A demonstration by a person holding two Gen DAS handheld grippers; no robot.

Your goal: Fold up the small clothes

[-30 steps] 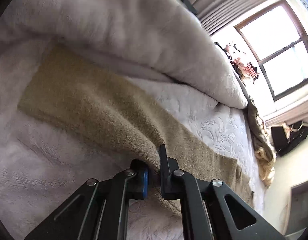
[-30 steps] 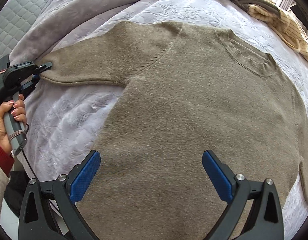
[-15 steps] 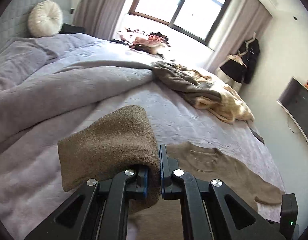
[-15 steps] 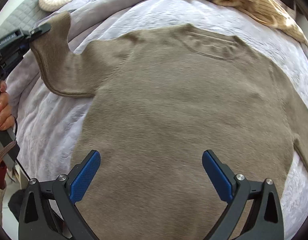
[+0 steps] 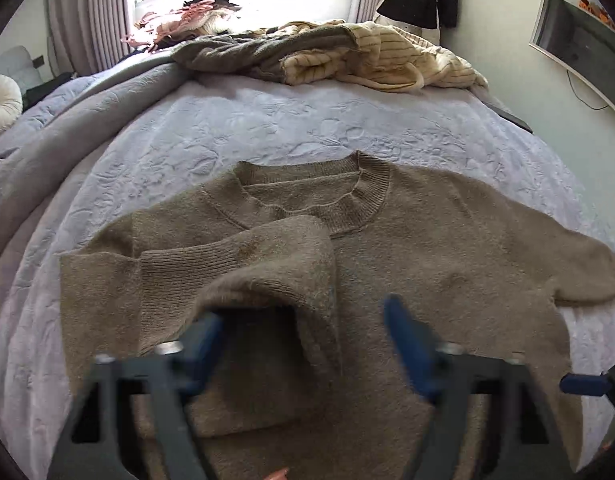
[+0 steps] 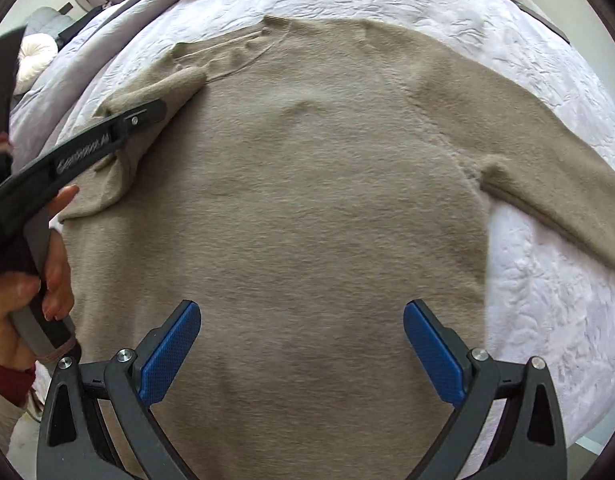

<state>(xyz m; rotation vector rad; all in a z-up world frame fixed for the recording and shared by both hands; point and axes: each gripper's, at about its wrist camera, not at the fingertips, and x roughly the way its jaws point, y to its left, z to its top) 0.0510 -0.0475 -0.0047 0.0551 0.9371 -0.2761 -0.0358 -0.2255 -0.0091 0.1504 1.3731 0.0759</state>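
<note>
A taupe knit sweater point(image 5: 447, 248) lies flat on the bed, also filling the right wrist view point(image 6: 307, 200). Its left sleeve point(image 5: 267, 280) is folded in over the body, cuff just below the collar. My left gripper point(image 5: 303, 344) is open, blurred, directly over the folded sleeve, which drapes by its left finger; it also shows in the right wrist view point(image 6: 147, 114) at the sleeve. My right gripper point(image 6: 301, 344) is open and empty above the sweater's lower body. The right sleeve point(image 6: 547, 168) lies stretched out on the bedspread.
The bed has a white quilted spread point(image 5: 307, 120) and a grey blanket point(image 5: 67, 128) bunched on the left. A pile of clothes point(image 5: 327, 52) lies at the bed's far end under the window. A round cushion point(image 5: 1, 98) sits far left.
My left gripper carried the left sleeve up and across onto the sweater's body, then opened and let it go. My right gripper stayed open over the lower body.
</note>
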